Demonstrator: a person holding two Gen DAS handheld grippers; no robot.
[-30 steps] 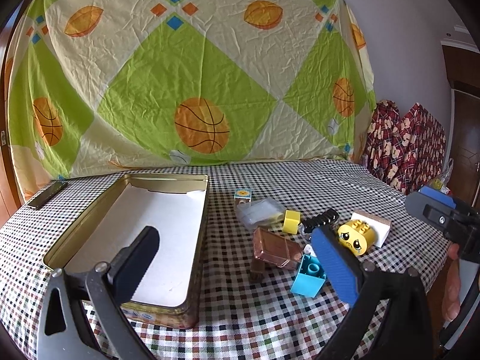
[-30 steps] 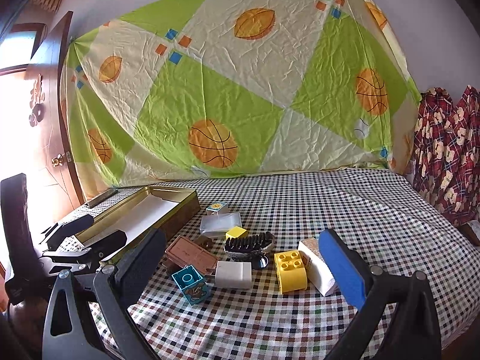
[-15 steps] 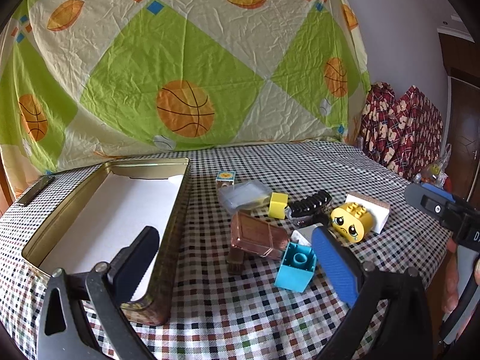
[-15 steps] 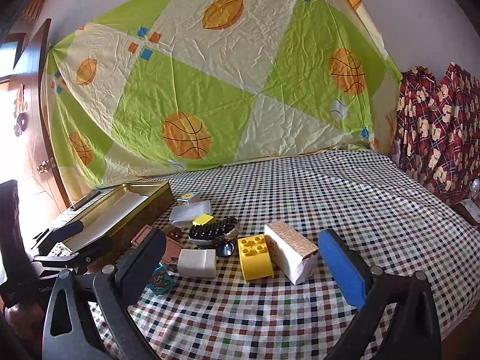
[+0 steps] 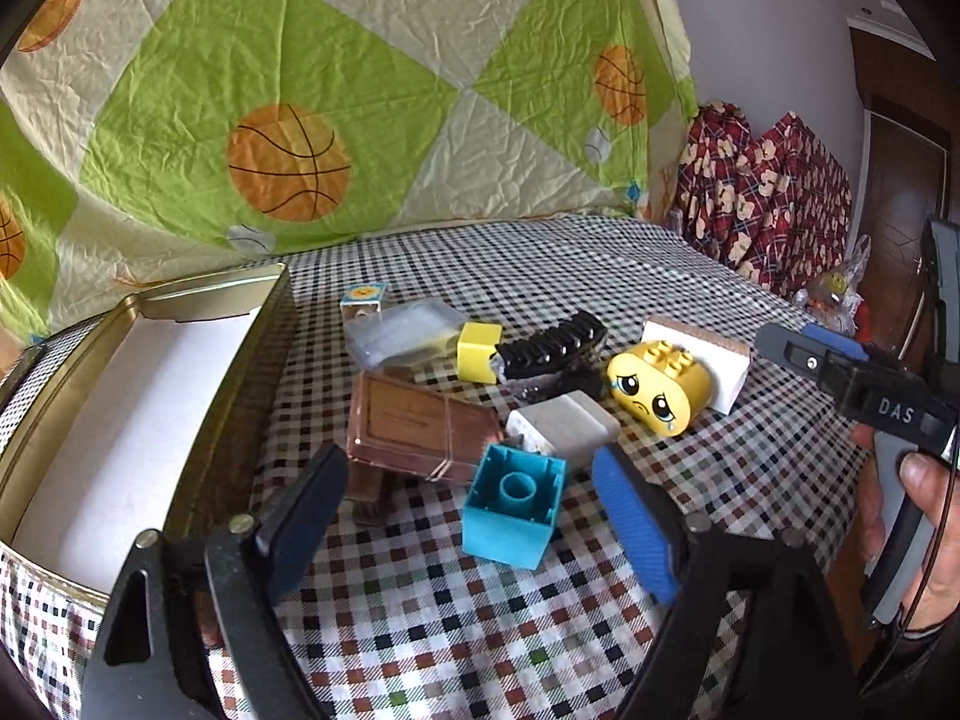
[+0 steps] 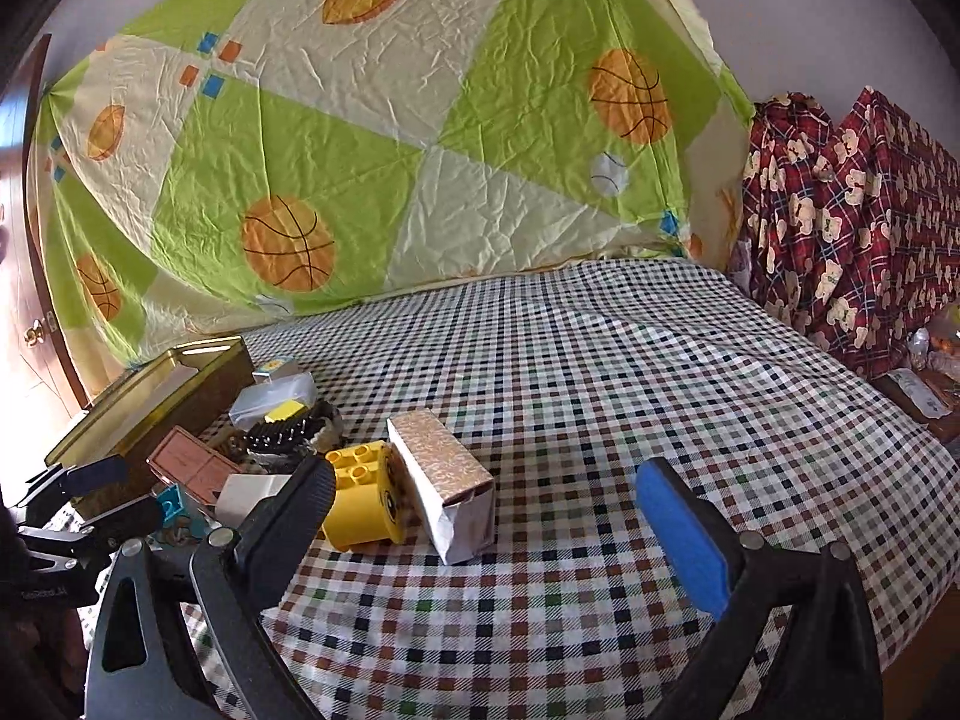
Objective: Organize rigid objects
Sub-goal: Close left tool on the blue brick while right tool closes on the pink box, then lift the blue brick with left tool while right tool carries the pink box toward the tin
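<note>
On the checkered tablecloth [image 5: 600, 276] a small heap of rigid objects is lying just to the right of an open gold tin box [image 5: 150, 360], whose white floor is showing. Nearest to the left gripper [image 5: 474, 516] a blue toy brick [image 5: 513, 504] is sitting with its hollow side up, between the two fingers but not touched by the pads; the jaws are closing and are standing fairly wide. Behind the brick a brown flat case [image 5: 420, 426] and a white block [image 5: 564, 429] are lying, then a small yellow cube [image 5: 478, 351], a black comb-like piece [image 5: 552, 348], a clear plastic case [image 5: 402, 333] and a yellow brick with a sad face [image 5: 657, 387]. This yellow brick is leaning against a white carton with a patterned top [image 6: 444, 480]. The right gripper [image 6: 480, 510] is also closing, but its jaws are standing wide; the carton is sitting between its fingers and the pads are not pressing on it. A person's hand [image 5: 924, 534] is holding its handle.
</note>
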